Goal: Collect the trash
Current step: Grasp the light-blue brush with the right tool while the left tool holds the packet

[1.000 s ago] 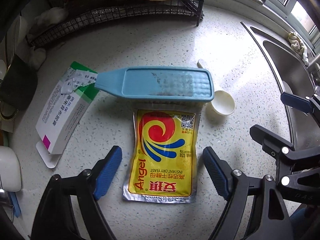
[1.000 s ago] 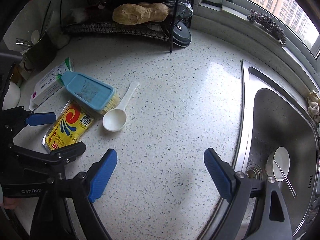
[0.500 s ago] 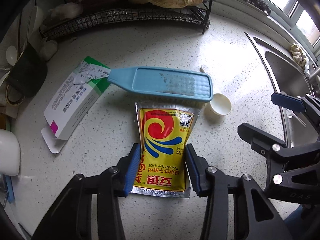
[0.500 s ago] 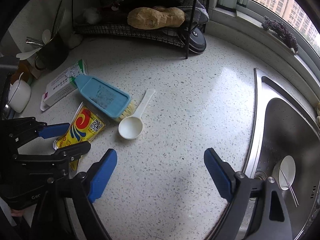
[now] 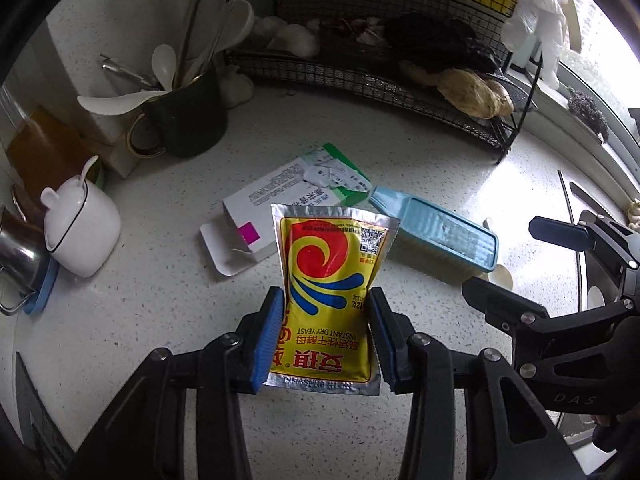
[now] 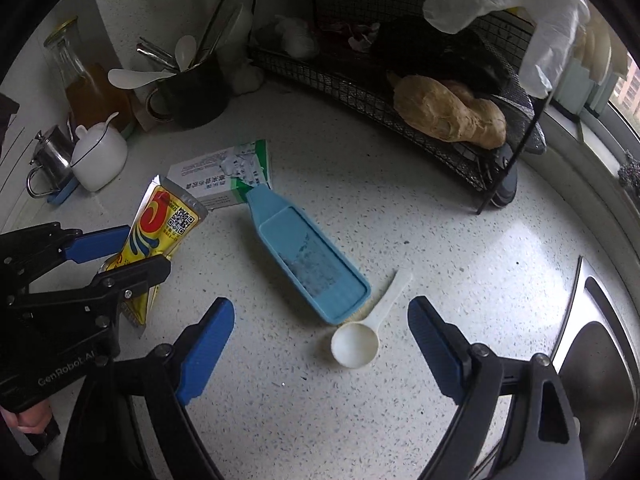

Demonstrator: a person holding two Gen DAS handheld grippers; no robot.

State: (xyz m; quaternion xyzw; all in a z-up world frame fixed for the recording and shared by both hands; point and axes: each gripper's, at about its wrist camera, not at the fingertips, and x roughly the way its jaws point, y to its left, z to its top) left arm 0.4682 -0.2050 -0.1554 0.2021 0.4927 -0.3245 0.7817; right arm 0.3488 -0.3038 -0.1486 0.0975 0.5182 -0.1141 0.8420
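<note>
Two grippers are at work over the speckled white counter (image 6: 460,240). The left gripper (image 5: 326,338) pinches the shiny yellow yeast packet with silver edges (image 5: 330,292) by its two sides, near the bottom end. The packet is up off the counter, and its top points to twelve o'clock in the left view. It looks light, thin and soft; it bends in where the blue pads (image 5: 272,334) press, so it may slip if squeezed too loosely. The right gripper (image 6: 320,338) is wide apart and holds nothing. At its twelve o'clock lies a small white plastic scoop (image 6: 356,344), just beside a light blue plastic brush (image 6: 308,256). At eleven o'clock lies a torn white and green cardboard box (image 6: 218,180), likely trash too: light and easy to crush, best taken across its flat sides.
</note>
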